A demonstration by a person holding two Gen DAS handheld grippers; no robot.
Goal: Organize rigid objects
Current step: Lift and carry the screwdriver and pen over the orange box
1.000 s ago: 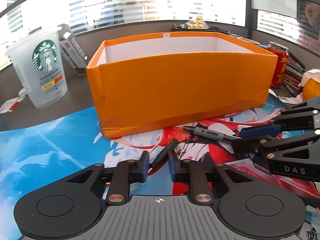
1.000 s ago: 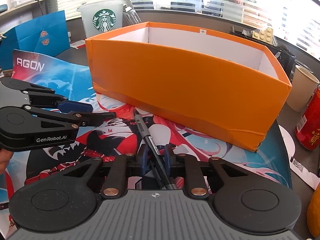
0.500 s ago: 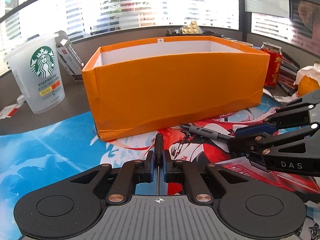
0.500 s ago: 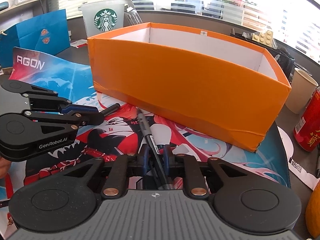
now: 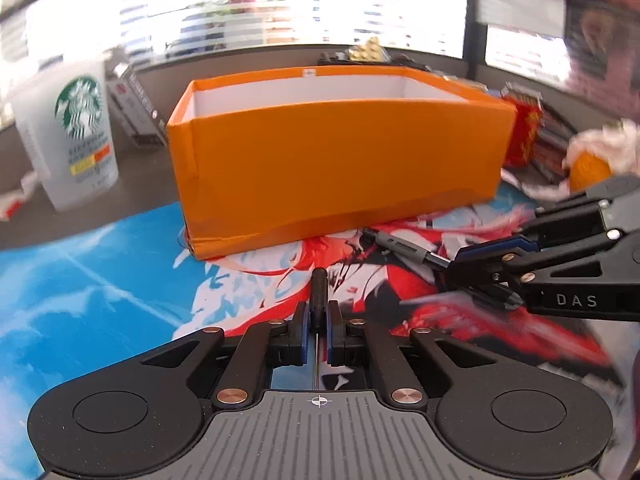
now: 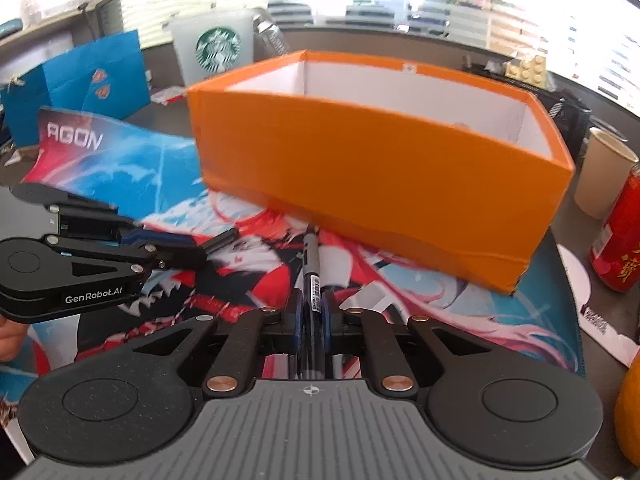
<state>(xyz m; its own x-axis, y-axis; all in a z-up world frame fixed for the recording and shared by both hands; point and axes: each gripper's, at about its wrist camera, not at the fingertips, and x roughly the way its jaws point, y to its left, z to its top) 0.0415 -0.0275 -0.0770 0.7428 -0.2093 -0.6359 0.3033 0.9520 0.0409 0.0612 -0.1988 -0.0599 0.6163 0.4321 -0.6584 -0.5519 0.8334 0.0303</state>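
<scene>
- Left gripper (image 5: pixel 316 324): my jaws are clamped on a small screwdriver (image 5: pixel 319 292), black handle pointing ahead and thin shaft running back between them. Gripped at the handle's rear, I judge, so the tool rides level toward the box.
- Right gripper (image 6: pixel 311 320): my jaws are closed on a black pen (image 6: pixel 310 268), tip forward, just short of the box's near wall. Held along my fingers, it should drop in lengthwise.
- Orange box (image 5: pixel 340 168): open-topped with a white interior, standing on the printed mat (image 5: pixel 100 280) over the tabletop; the likely home for both tools.
- Bystanders: plastic coffee cup (image 5: pixel 68 140) to the left, red can (image 6: pixel 618 240) and paper cup (image 6: pixel 604 172) to the right, all outside the box.
- Change from a second ago: the screwdriver then lay slanted at my left jaws, not yet squared; now it sits straight and pinched. The pen then lay angled in my right jaws; now it is aligned. Both views have blurred, suggesting the lift has begun.
</scene>
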